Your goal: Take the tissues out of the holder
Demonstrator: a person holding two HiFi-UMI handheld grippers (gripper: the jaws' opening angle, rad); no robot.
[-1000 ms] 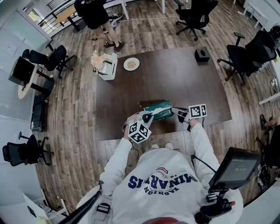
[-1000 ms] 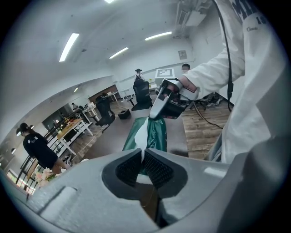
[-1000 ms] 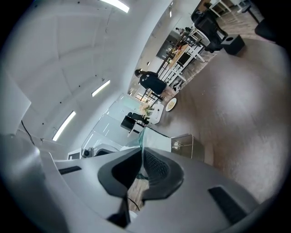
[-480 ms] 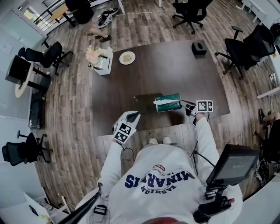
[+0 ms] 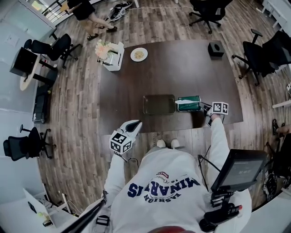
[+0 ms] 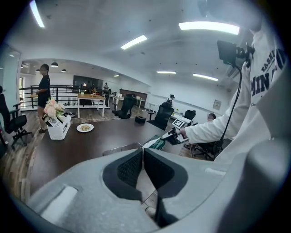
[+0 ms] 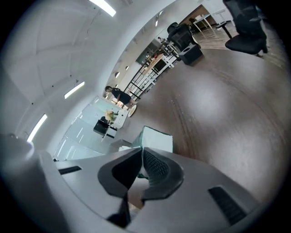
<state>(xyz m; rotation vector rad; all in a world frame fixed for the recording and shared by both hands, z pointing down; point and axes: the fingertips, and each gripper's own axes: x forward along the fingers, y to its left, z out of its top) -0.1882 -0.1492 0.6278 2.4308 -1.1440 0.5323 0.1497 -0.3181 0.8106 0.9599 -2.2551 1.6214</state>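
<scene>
The green tissue pack [image 5: 188,103] with a white sheet at its top is out of the clear holder [image 5: 158,104] and sits low over the dark table [image 5: 173,73], just right of the holder. My right gripper [image 5: 205,108] is shut on the pack's right end. In the right gripper view the pack [image 7: 157,139] shows just beyond the right gripper [image 7: 141,152], whose jaws are closed. My left gripper [image 5: 133,126] hangs off the table's near edge, shut with nothing in it. The left gripper view looks past the left gripper [image 6: 143,152] at the pack [image 6: 157,144] and the holder [image 6: 120,147].
A white caddy with flowers [image 5: 111,57], a plate [image 5: 137,54] and a black box [image 5: 215,48] stand along the far side of the table. Office chairs [image 5: 261,57] ring the table. A person [image 5: 84,10] walks at the far left.
The right gripper carried the tissue pack right and down, from over the holder to beside it. The left gripper let go of the pack and drew back left, off the table's near edge.
</scene>
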